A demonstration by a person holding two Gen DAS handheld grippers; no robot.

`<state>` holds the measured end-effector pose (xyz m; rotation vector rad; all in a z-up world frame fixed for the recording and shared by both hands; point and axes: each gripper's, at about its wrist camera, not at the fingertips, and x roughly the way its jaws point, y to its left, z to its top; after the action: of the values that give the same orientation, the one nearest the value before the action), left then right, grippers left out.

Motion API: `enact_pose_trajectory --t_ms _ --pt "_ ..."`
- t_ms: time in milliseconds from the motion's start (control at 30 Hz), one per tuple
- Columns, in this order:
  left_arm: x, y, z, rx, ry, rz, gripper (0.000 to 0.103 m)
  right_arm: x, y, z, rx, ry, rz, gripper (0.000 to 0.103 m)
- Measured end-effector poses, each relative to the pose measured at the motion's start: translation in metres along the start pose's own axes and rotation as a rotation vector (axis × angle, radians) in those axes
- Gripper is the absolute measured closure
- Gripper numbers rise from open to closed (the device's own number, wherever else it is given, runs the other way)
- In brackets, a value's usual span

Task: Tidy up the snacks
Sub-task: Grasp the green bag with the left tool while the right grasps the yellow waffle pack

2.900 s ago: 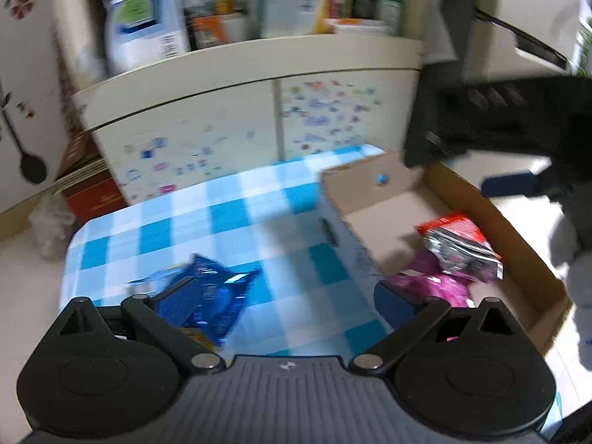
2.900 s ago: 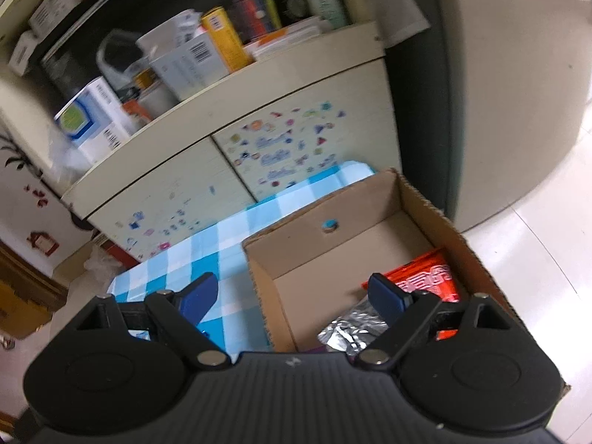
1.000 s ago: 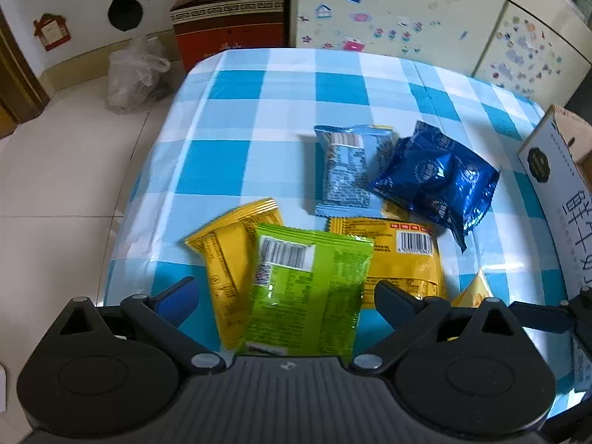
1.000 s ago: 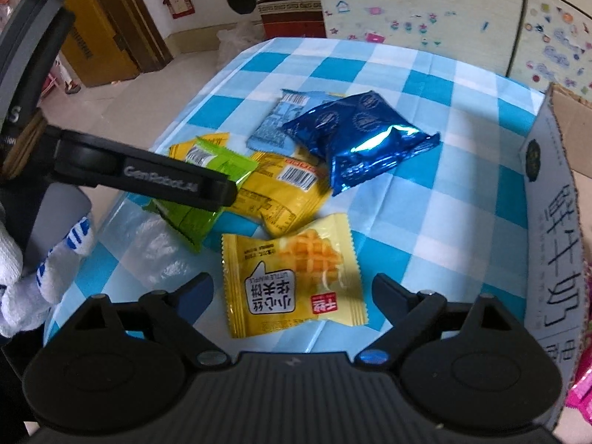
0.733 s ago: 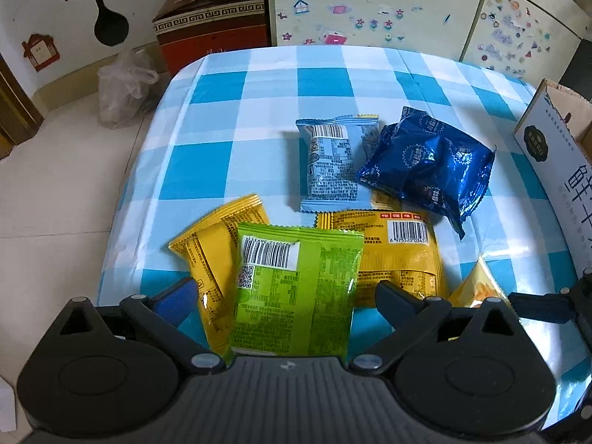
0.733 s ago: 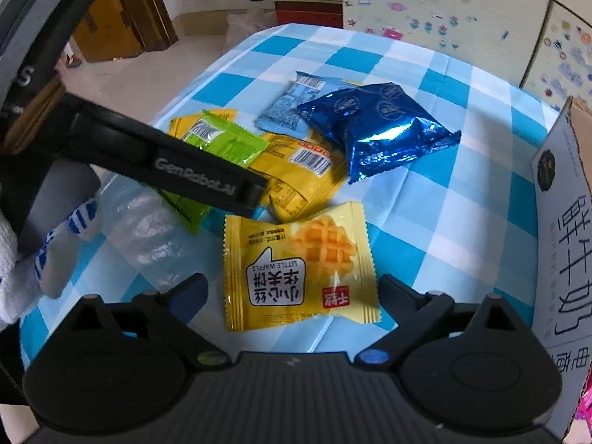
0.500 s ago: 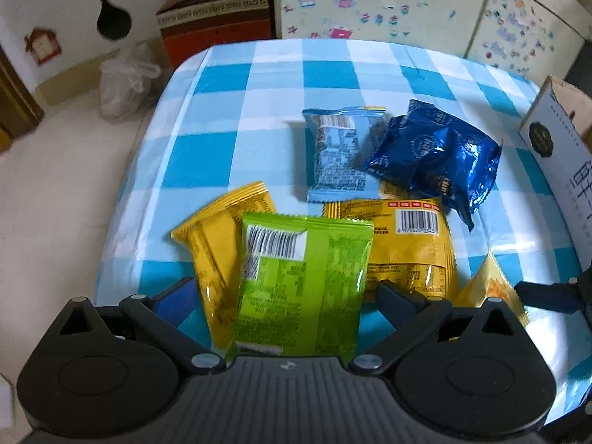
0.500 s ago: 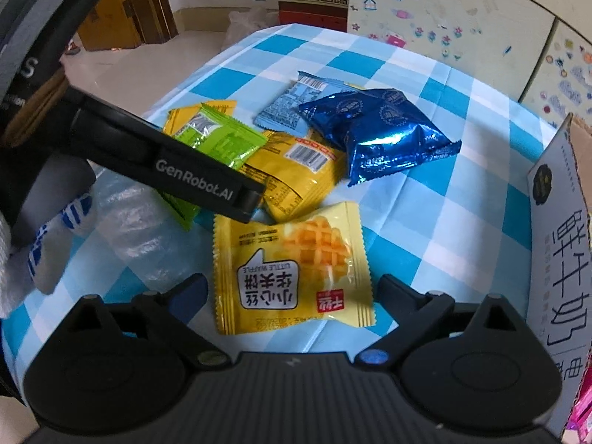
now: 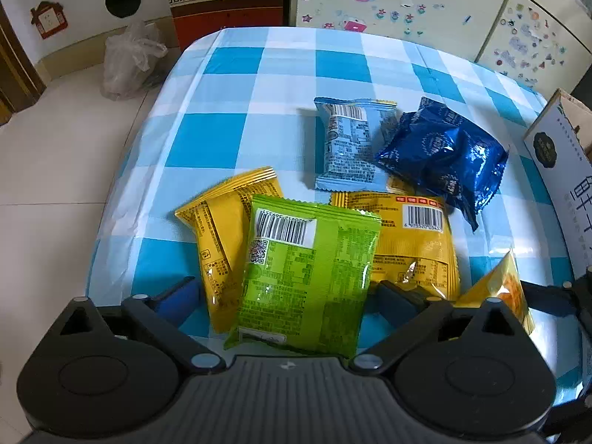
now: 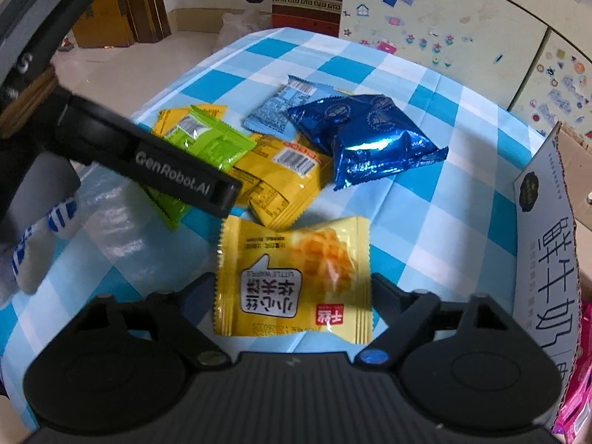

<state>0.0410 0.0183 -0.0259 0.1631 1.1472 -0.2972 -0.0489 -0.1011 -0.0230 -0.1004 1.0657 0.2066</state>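
Several snack packets lie on a blue-checked tablecloth (image 9: 236, 85). My left gripper (image 9: 292, 299) is open, its jaws either side of a green packet (image 9: 307, 277) that lies over two yellow packets (image 9: 222, 236). My right gripper (image 10: 292, 296) is open around a yellow waffle packet (image 10: 296, 277), which also shows at the right in the left wrist view (image 9: 495, 288). A light blue packet (image 9: 347, 140) and a dark blue foil packet (image 9: 444, 155) lie farther back. The left gripper body (image 10: 177, 177) shows in the right wrist view.
A cardboard box (image 10: 551, 251) with a white printed side stands at the table's right edge; pink packets (image 10: 577, 399) show in it. A stickered cabinet (image 9: 407, 3), a brown carton (image 9: 225, 0) and a plastic bag (image 9: 129, 59) are beyond the table.
Both grippers have swung from the box to the snack pile and lowered. The left jaws now straddle the green packet, the right jaws the waffle packet.
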Motion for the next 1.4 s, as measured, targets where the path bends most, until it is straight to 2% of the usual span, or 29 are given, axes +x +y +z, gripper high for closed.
enact_pose_trajectory --t_ms 100,233,367,733,1400 --pt "-0.005 -0.003 -0.001 0.013 -0.007 -0.012 0.013 -0.002 -0.001 0.001 0.009 -0.004 0.011 0.025" --pt "-0.01 0.0 0.0 0.006 -0.016 -0.019 0.034 -0.005 -0.003 0.004 0.025 -0.01 0.034 0.036" --pt "-0.012 0.007 0.003 -0.043 -0.014 -0.032 0.04 -0.007 -0.008 0.006 0.057 -0.014 0.055 0.041" --pt "-0.029 0.011 0.011 -0.081 -0.052 -0.057 0.04 -0.021 -0.017 0.015 0.123 -0.048 0.115 0.043" --pt "-0.042 0.006 0.014 -0.08 -0.097 -0.051 0.04 -0.04 -0.032 0.027 0.174 -0.116 0.094 0.043"
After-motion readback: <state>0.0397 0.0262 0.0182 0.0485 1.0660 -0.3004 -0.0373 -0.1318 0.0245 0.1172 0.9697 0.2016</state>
